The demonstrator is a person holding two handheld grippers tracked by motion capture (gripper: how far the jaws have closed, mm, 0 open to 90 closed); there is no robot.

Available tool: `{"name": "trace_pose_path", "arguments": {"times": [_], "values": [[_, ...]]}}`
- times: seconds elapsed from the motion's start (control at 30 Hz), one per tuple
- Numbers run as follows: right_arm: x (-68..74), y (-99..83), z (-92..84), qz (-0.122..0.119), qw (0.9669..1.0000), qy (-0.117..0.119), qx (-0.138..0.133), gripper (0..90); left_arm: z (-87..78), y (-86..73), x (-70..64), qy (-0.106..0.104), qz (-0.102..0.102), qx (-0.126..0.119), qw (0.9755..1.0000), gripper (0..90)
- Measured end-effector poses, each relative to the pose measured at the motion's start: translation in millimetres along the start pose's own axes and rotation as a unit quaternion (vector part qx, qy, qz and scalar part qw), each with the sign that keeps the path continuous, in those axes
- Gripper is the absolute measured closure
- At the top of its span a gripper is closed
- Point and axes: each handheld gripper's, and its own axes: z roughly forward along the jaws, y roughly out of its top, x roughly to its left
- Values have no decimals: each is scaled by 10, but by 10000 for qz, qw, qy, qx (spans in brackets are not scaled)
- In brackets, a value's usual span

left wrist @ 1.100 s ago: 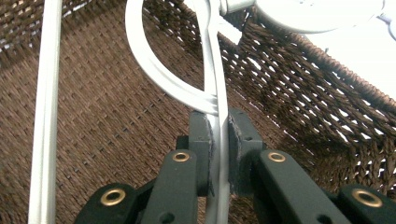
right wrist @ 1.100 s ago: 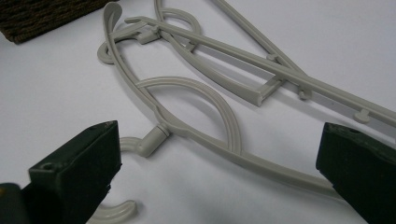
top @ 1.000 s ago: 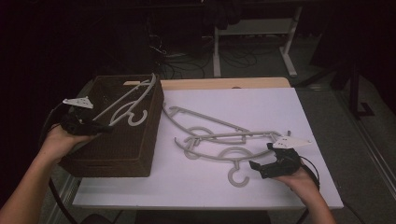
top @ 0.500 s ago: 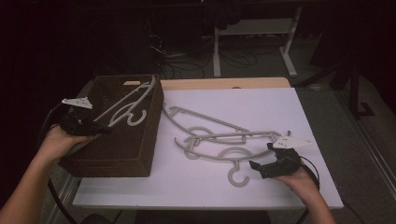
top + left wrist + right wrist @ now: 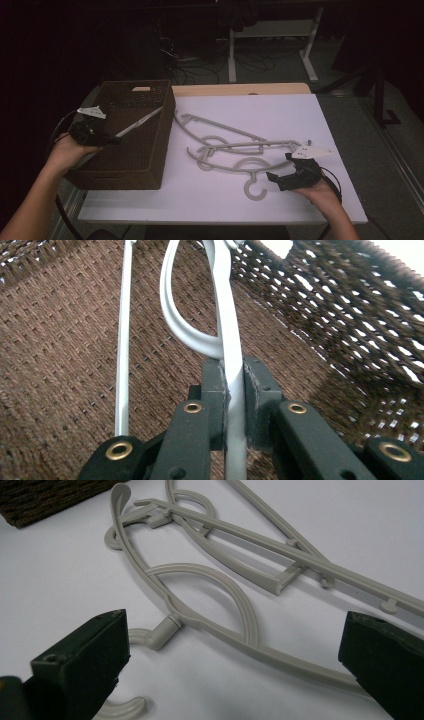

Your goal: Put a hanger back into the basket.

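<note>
A dark room with cables and white desk legs is lying behind a white surface [image 5: 280,115] that is carrying a brown woven basket [image 5: 150,165] at its left end. The left gripper [image 5: 107,139], held in the person's left hand [image 5: 67,152], is hovering over the basket's left rim and pointing into it. Its jaws are clenching the flat bar of a grey plastic hanger [image 5: 227,325]; in the left gripper view the bar is running straight up between the two pads, with the hanger's curved loop branching off just above them and a thin rod of the same hanger standing to the left, all against the basket's woven floor and wall. In the high view this hanger [image 5: 137,124] is slanting up from the jaws toward the basket's right wall.

Beside the basket, a pile of overlapping grey hangers [image 5: 227,150] is lying flat on the surface. The right gripper [image 5: 272,177], in the person's right hand [image 5: 325,197], is resting near the front right, its jaws standing released and wide apart, aimed at the nearest hanger [image 5: 210,605], whose hook end is lying between them without touching either.
</note>
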Motion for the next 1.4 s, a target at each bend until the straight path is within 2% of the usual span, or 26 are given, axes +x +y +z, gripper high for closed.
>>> {"name": "trace_pose_path", "arguments": {"times": [0.07,0.1,0.13,0.17,0.2,0.23,0.27,0.3,0.33,0.4,0.43,0.47,0.5,0.63,0.67,0.77,0.87,0.9,1.03,1.1,1.13,1.17,1.2,1.27,1.33,1.4], "values": [[0,0,0,1,10000,-1,0,0,19,-8,20,-4,11,50,10000,804],[-5,0,-2,18,10000,-6,-12,0,39,-19,31,15,-12,72,10000,704],[-8,0,-4,20,10000,-6,-16,0,52,-35,42,43,-15,40,10000,644],[-8,0,-4,20,10000,-6,-16,0,55,-47,55,29,-53,-9,10000,644],[-10,-1,-6,21,10000,-6,-18,0,30,-64,76,49,-137,-155,9998,544],[-10,-1,-6,21,10000,-6,-18,0,30,-64,76,49,-137,-155,9998,517],[-9,-1,-6,19,10000,-6,-17,0,-1,-72,83,6,-156,-267,9995,517],[-6,-1,-6,15,10000,-5,-19,0,-47,-79,91,-122,-214,-451,9987,442],[-6,0,-6,12,10000,-4,-19,0,-47,-79,91,-122,-214,-451,9987,426],[-4,0,-4,8,10000,-3,-18,0,-117,-73,96,-198,-234,-715,9970,366],[-4,0,-4,8,10000,-3,-18,0,-117,-73,96,-198,-234,-715,9970,347],[-4,1,-2,10,10000,-7,-10,0,-155,-61,89,-254,-239,-903,9953,317],[-5,2,-2,10,10000,-7,-13,0,-155,-61,89,-254,-239,-903,9953,299],[-4,2,-2,15,10000,-12,-15,0,-213,-17,39,-454,-260,-1190,9915,258],[-6,2,-2,21,10000,-13,-9,0,-225,15,-9,-558,-225,-1286,9899,230],[-7,2,-1,17,10000,-12,-3,0,-228,58,-66,-601,-178,-1353,9888,206],[-7,4,-1,13,10000,-7,-13,0,-223,138,-160,-654,-121,-1470,9869,180],[-6,7,-1,15,10000,-2,-16,0,-219,197,-225,-703,-64,-1550,9854,164],[-1,11,-2,3,10000,14,-37,0,-205,286,-322,-758,19,-1659,9832,143],[-6,12,-1,7,10000,22,-35,0,-190,345,-388,-801,96,-1726,9817,133],[-10,12,2,9,10000,20,-27,0,-174,406,-461,-830,138,-1801,9800,118],[-10,12,2,9,10000,20,-27,0,-174,406,-461,-830,138,-1801,9800,110],[-10,13,4,2,10000,21,-25,0,-164,448,-509,-860,194,-1846,9789,110],[-6,16,1,6,10000,27,-34,0,-143,508,-585,-896,238,-1911,9772,82],[-8,16,-1,-7,10000,22,-34,0,-80,613,-709,-969,378,-1958,9751,33],[-9,16,-3,-7,10000,28,-37,0,-50,646,-752,-1003,417,-1969,9744,16]]}}
